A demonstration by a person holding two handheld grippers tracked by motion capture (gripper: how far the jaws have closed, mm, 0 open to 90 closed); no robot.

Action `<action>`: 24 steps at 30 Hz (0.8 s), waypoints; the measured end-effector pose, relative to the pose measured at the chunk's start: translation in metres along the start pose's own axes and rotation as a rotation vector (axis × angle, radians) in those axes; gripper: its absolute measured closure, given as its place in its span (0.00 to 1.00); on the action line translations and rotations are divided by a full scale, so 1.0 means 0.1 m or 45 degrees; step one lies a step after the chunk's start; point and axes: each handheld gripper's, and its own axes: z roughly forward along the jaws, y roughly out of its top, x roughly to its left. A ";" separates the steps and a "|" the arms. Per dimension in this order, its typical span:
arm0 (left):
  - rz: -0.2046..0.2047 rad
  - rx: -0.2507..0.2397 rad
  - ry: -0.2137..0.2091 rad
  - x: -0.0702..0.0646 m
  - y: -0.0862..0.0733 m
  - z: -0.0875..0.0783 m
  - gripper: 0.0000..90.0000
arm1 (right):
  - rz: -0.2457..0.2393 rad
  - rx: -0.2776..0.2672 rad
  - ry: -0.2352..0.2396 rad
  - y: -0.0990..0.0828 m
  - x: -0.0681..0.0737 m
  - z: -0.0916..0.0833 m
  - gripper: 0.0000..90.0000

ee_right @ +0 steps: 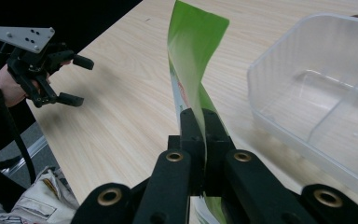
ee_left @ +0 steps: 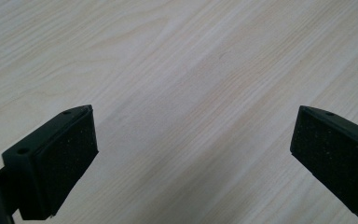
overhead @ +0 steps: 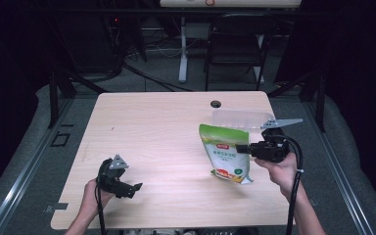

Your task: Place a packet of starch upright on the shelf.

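Observation:
A green and white snack pouch (overhead: 226, 154) hangs upright just above the wooden table (overhead: 166, 127), right of centre. My right gripper (overhead: 245, 148) is shut on its right edge, jaws pointing left; in the right gripper view the thin green pouch (ee_right: 193, 51) rises from between the closed jaws (ee_right: 200, 123). My left gripper (overhead: 136, 188) rests low near the table's front left, open and holding nothing. In the left gripper view its two black pads (ee_left: 70, 154) stand far apart over bare wood. The same left gripper (ee_right: 77, 80) appears far off in the right gripper view.
A clear plastic container (overhead: 240, 119) with a divider sits just behind the pouch, near the table's right side; it is seen close in the right gripper view (ee_right: 317, 93). A cable hole (overhead: 216, 104) lies at the back edge. A chair (overhead: 235, 44) stands beyond the table.

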 end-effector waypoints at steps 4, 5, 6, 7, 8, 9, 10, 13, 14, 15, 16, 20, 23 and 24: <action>0.003 0.008 -0.003 0.00 0.00 0.01 0.01 | 0.012 -0.001 -0.033 -0.01 -0.06 -0.05 1.00; 0.000 0.010 -0.005 0.00 0.00 0.01 0.01 | 0.020 -0.005 -0.030 -0.01 -0.08 -0.06 1.00; 0.000 0.012 -0.005 0.00 0.00 0.01 0.01 | 0.019 -0.005 -0.041 -0.01 -0.09 -0.07 1.00; 0.001 0.012 -0.004 0.00 0.00 0.01 0.01 | 0.022 -0.010 -0.048 -0.01 -0.09 -0.08 1.00; 0.000 0.012 -0.004 0.00 0.00 0.01 0.01 | 0.025 -0.013 -0.050 -0.01 -0.10 -0.09 1.00; 0.001 0.011 -0.004 0.00 0.00 0.01 0.01 | 0.025 -0.010 -0.058 -0.01 -0.11 -0.11 1.00; 0.001 0.010 -0.004 0.00 0.00 0.01 0.01 | 0.028 -0.016 -0.060 -0.01 -0.12 -0.13 1.00; 0.000 0.011 -0.005 0.00 0.00 0.01 0.01 | 0.036 -0.040 -0.069 -0.01 -0.15 -0.19 1.00; 0.000 0.011 -0.005 0.00 0.00 0.01 0.01 | 0.036 -0.040 -0.069 -0.01 -0.15 -0.19 1.00; 0.002 0.014 -0.005 0.00 0.00 0.01 0.01 | 0.035 -0.034 -0.076 0.00 -0.15 -0.21 1.00; 0.001 0.013 -0.005 0.00 0.00 0.01 0.01 | 0.041 -0.046 -0.074 0.00 -0.16 -0.22 1.00; 0.004 0.012 -0.003 -0.01 0.01 0.01 0.01 | 0.046 -0.055 -0.086 0.00 -0.18 -0.27 1.00; 0.001 0.012 -0.006 -0.01 0.00 0.01 0.01 | 0.057 -0.071 -0.098 0.00 -0.21 -0.31 1.00; 0.002 0.011 -0.006 -0.01 0.00 0.01 0.01 | 0.057 -0.071 -0.098 0.00 -0.21 -0.31 1.00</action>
